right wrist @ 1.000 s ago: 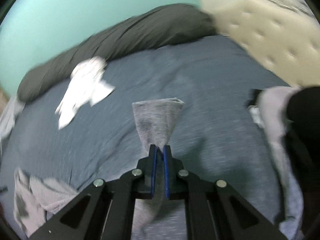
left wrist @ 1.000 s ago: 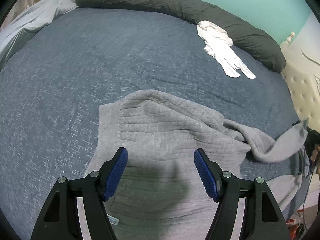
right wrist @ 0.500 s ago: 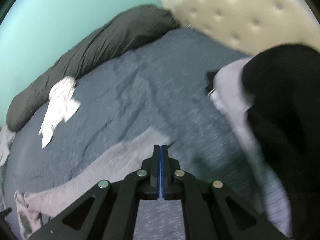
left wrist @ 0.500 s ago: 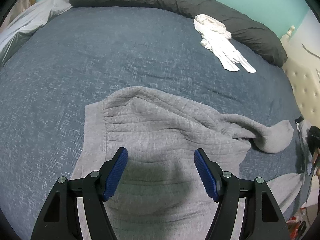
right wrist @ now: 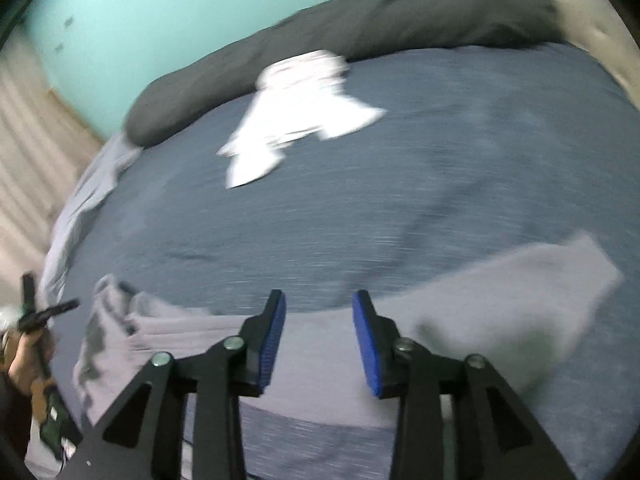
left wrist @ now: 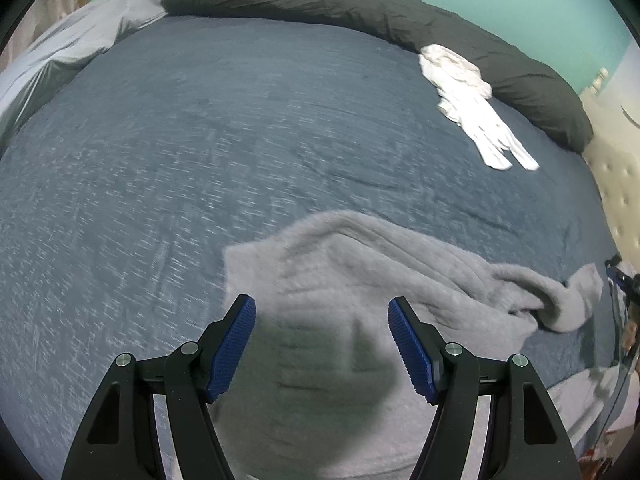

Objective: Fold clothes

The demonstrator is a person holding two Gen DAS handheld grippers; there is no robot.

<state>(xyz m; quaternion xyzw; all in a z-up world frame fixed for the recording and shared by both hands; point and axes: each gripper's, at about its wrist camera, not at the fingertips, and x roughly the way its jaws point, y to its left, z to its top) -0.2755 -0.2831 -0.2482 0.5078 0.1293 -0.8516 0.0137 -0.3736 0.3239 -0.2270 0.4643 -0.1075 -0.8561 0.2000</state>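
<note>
A grey ribbed sweater lies spread on the blue bedspread. My left gripper hovers open over the sweater's body, with nothing between its blue pads. One sleeve is bent over at the right. In the blurred right wrist view the same sleeve lies flat on the bed. My right gripper is above it with its jaws opening. The cloth lies beneath the pads, and neither pad presses on it.
A crumpled white garment lies near the long dark pillow at the bed's far edge. A pale grey sheet bunches at the far left. A beige tufted headboard stands on the right. A hand shows at the left.
My right gripper let go of the grey sleeve end, which now lies on the bed, and swung left with its jaws parting. The left gripper shifted a little over the sweater, still open.
</note>
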